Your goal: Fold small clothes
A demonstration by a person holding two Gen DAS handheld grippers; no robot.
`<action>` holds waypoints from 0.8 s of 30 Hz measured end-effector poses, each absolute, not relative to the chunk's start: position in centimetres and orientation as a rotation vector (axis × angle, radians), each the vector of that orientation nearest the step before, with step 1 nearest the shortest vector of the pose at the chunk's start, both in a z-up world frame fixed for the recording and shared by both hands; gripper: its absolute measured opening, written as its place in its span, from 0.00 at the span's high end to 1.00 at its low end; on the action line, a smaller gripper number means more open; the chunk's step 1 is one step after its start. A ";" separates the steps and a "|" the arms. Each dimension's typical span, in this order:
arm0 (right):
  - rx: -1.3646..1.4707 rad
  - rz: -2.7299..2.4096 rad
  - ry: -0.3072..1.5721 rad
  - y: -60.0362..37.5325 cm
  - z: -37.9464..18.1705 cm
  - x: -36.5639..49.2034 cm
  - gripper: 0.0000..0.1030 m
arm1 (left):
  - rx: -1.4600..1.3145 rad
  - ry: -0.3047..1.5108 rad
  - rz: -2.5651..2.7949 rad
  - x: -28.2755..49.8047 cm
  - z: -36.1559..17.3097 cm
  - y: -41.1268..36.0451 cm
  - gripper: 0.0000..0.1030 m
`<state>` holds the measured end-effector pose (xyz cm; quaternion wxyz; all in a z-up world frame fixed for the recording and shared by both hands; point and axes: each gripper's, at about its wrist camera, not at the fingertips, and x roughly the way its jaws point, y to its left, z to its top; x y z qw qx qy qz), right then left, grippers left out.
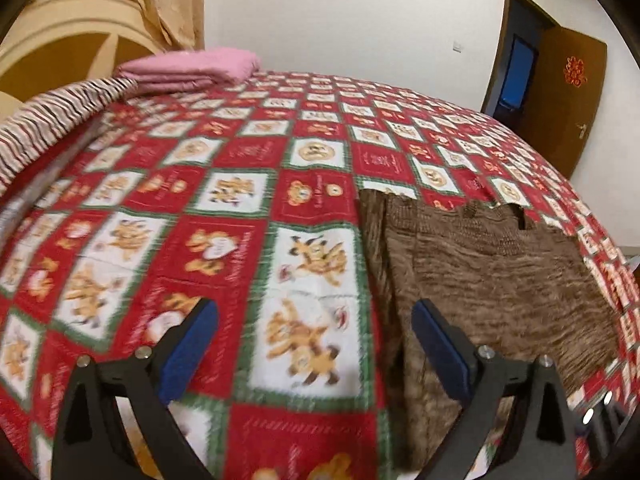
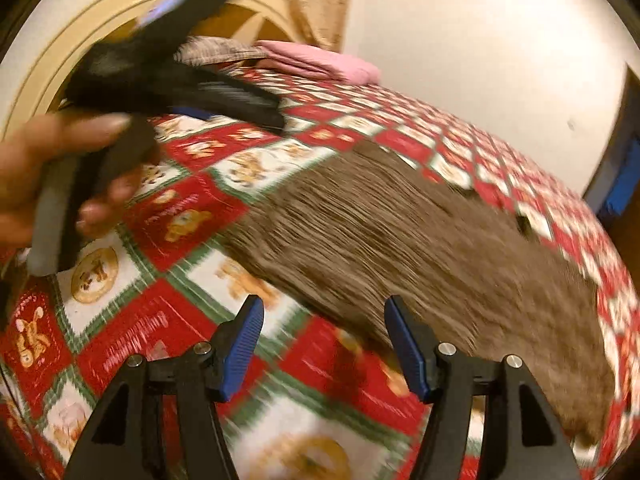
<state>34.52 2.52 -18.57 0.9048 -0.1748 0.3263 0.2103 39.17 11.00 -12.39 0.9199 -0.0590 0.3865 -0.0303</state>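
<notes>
A small brown knitted garment lies flat on the red, white and green patterned bedspread. In the left wrist view my left gripper is open and empty, above the bedspread at the garment's left edge. In the right wrist view the garment is blurred and lies ahead and to the right. My right gripper is open and empty just above the garment's near edge. The left gripper, held in a hand, shows blurred at the upper left of that view.
A folded pink blanket and a striped pillow lie at the bed's far end by a curved headboard. A beige curtain hangs behind. A brown door stands open at the right.
</notes>
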 end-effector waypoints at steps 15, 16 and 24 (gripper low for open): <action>-0.480 0.422 0.691 8.5 -20.2 37.5 0.38 | -0.218 0.874 -0.194 45.6 -15.0 9.0 0.05; -0.482 0.418 0.686 8.5 -20.2 37.4 0.38 | -0.196 0.876 -0.204 45.9 -15.1 8.5 0.06; -0.480 0.405 0.646 8.5 -20.6 36.8 0.38 | -0.124 0.896 -0.261 48.7 -15.3 6.4 0.26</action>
